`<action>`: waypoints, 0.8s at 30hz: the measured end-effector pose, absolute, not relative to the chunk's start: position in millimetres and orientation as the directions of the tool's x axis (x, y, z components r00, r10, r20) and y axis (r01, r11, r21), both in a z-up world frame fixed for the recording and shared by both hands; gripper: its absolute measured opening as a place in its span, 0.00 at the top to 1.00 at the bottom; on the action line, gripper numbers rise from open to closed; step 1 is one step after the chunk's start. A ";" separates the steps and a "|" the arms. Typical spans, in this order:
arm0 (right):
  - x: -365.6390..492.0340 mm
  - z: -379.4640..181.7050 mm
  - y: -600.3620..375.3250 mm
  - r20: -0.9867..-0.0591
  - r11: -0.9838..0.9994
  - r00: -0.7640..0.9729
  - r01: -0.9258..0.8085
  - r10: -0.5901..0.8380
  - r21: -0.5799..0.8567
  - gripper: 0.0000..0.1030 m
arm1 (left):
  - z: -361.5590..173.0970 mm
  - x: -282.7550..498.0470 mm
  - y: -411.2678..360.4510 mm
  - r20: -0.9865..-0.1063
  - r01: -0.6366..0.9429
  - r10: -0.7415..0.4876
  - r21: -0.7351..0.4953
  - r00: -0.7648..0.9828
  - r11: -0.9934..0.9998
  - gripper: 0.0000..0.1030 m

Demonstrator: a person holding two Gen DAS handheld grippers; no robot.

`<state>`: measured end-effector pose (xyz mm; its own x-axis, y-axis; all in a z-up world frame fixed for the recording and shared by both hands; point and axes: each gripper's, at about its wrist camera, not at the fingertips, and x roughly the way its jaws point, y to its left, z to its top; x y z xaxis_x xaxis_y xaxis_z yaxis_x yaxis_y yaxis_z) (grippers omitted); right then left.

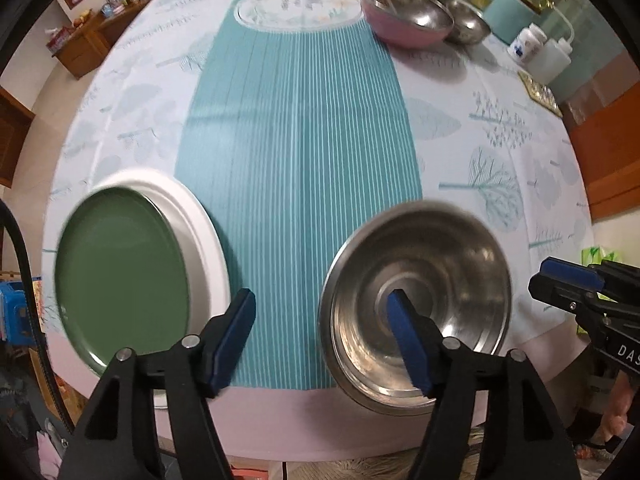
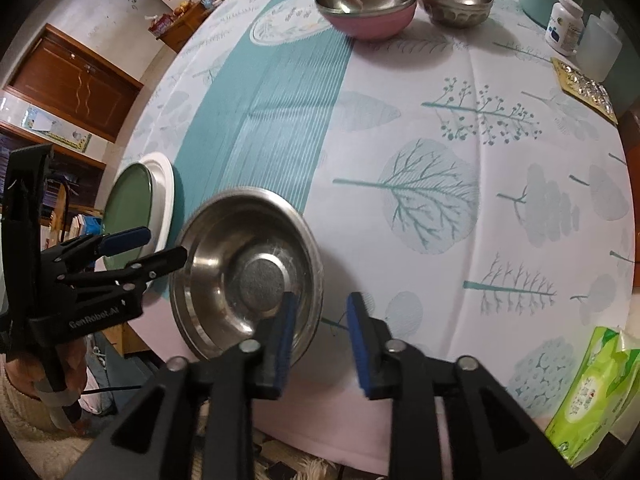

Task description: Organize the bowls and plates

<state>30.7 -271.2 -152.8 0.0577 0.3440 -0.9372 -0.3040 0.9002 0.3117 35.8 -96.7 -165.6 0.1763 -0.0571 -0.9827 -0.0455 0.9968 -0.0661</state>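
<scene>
A table (image 2: 460, 92) under a leaf-printed cloth with a teal stripe stands near a wooden cabinet (image 2: 76, 84) against a pale wall (image 2: 104, 12).

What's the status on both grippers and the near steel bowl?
Left gripper open, empty. Right gripper open, straddling steel bowl rim, not closed. Green plate stacked on white plate. Nothing blocking.

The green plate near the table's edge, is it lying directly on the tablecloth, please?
No, the green plate rests on top of a larger white plate, whose rim shows around its far side.
</scene>
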 end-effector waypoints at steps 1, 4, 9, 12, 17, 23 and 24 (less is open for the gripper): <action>33.4 -149.4 -275.0 -0.934 0.897 0.061 -0.304 0.353 0.320 0.72 | -161.2 38.6 -96.4 -0.982 -0.047 -0.051 -0.061 0.181 0.997 0.29; 42.0 -140.1 -282.7 -0.928 0.892 0.069 -0.308 0.367 0.330 0.72 | -141.3 51.3 -95.6 -0.980 -0.038 -0.033 -0.041 0.198 0.998 0.28; 68.8 -114.6 -292.2 -0.917 0.887 0.115 -0.323 0.381 0.328 0.72 | -105.4 80.7 -95.1 -0.975 -0.003 0.000 0.000 0.224 1.000 0.28; 92.0 -93.7 -296.2 -0.911 0.894 0.168 -0.321 0.377 0.311 0.72 | -86.3 100.5 -96.0 -0.969 0.021 0.026 0.032 0.247 0.999 0.28; 131.4 -61.9 -300.8 -0.895 0.909 0.252 -0.301 0.369 0.290 0.72 | -56.7 154.8 -96.4 -0.954 0.078 0.057 0.083 0.294 0.993 0.26; 189.1 -44.8 -305.6 -0.892 0.936 0.304 -0.220 0.335 0.276 0.72 | -52.6 241.8 -103.7 -0.942 0.120 0.026 0.070 0.335 0.990 0.26; 201.0 -45.8 -305.6 -0.893 0.938 0.304 -0.205 0.332 0.279 0.72 | -56.1 254.3 -104.8 -0.943 0.120 0.014 0.057 0.334 0.991 0.26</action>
<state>201.0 -305.6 -45.8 0.3037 0.3319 -0.8931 -0.2054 0.9381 0.2788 254.3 -104.8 -56.1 0.3338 0.0139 -0.9425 0.1203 0.9911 0.0572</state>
